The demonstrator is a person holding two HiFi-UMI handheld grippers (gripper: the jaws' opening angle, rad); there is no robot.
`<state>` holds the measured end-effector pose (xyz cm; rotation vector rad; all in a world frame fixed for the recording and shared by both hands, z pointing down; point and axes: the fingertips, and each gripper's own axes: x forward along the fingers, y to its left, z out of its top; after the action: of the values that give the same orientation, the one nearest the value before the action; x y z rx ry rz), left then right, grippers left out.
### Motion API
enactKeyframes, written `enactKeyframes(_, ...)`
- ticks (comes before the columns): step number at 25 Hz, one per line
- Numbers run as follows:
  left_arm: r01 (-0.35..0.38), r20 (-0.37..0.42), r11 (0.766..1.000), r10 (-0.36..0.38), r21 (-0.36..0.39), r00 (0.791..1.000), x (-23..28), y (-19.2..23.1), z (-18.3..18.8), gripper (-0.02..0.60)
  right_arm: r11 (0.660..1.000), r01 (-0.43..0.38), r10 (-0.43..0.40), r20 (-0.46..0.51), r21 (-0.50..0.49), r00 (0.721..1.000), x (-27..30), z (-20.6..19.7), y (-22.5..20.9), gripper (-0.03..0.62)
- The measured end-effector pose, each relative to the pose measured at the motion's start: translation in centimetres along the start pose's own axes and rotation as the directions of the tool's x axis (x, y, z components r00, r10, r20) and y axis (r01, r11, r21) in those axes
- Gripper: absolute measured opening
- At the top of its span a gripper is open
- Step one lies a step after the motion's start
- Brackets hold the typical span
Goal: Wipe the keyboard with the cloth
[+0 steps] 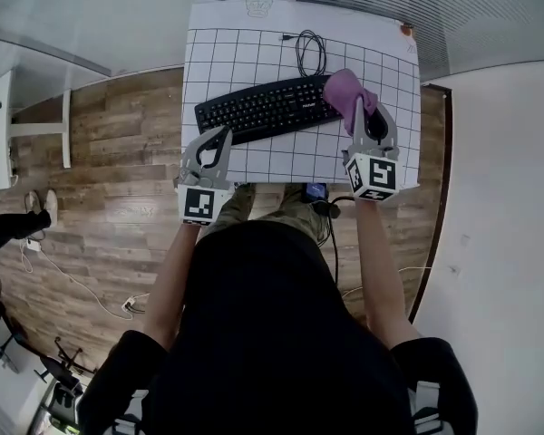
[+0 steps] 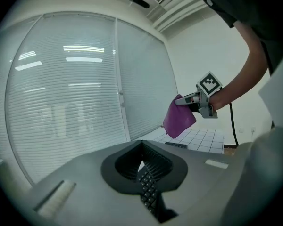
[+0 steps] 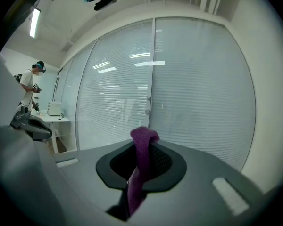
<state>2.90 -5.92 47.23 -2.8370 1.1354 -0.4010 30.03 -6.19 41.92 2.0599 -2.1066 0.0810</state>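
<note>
Wood floor, white gridded table [image 1: 281, 161]; head view.
- Keyboard [image 1: 263, 109] slantwise across mid-table, cable [image 1: 310, 53] looped behind it.
- Cloth [image 1: 349, 87] bunched over the keyboard's right end; contact with the keys not determinable.
- Risk: unheld keyboard likely to slide toward the cable under a sideways push. Bunched wad likely to ride over the keys rather than wipe flat.
- Right tongs [image 1: 357, 107] clenched on the cloth's near side.
- Left tongs [image 1: 219, 136] pinched together, empty, just beside the keyboard's left front edge. Not seen touching it.

Left gripper view. Blinds [image 2: 75, 102] across the background, table [image 2: 205, 139] low at right.
- Risk: cloth [image 2: 178, 118] hanging as a loose pouch, so a trailing corner could snag between keys or on the cable. No steadying of the keyboard from this side as placed.
- Left tongs [image 2: 144, 168] fully closed, ribbed pads meeting, nothing between.
- Right tongs [image 2: 183, 100] gripping the cloth by its upper edge, clear above the table.

Right gripper view. Blinds [image 3: 198, 93] again, person [image 3: 28, 86] standing far left.
- Risk: only a thin strip of cloth [image 3: 142, 145] caught, with a rolled end standing past the tips. Slip from the grip probable once dragged against the keys.
- Right tongs [image 3: 140, 173] clamped tight on that strip.
- Keyboard absent from this view.
</note>
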Motion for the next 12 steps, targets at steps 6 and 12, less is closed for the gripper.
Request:
enactKeyframes(6,-0.003,-0.149,1.000,0.001,-0.016,0.989,-0.6,0.7,-6.8,0.002,1.000,-0.018,0.017,-0.082,-0.020,0.996,3.8,-3.3,-3.5,0.039)
enactKeyframes(12,-0.028,-0.298,0.999,0.014,-0.042,0.955,-1.6,1.7,-13.9,0.040,0.990,0.049,-0.066,-0.126,-0.134,0.990,7.3,-4.9,-7.8,0.040)
